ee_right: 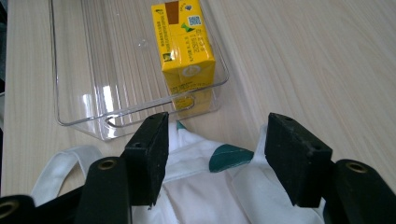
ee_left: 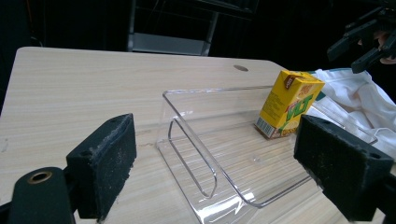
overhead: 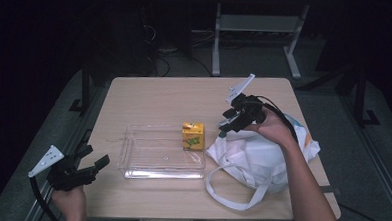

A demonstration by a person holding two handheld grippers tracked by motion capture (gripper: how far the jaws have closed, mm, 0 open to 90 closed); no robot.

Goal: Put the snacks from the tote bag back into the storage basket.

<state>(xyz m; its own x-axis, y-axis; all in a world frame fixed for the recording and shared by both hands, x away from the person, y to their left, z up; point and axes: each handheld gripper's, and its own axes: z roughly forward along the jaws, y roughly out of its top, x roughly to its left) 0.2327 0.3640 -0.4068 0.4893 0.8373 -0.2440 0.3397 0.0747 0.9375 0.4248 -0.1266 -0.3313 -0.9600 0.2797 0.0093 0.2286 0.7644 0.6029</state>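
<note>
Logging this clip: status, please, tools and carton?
Left tool open, off tray's corner. Right tool open, empty, above white bag. Yellow carton upright in clear tray. Nothing blocking.

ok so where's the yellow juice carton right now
In the high view the yellow juice carton stands upright inside the clear tray, in its far right corner, beside the white bag. The right claw hovers open just right of it.

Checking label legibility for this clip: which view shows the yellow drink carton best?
The left gripper view: the yellow drink carton stands upright in the clear plastic tray, its printed front and barcode side facing the camera. The right gripper view shows its top and one side from above. In the high view it is small.
</note>
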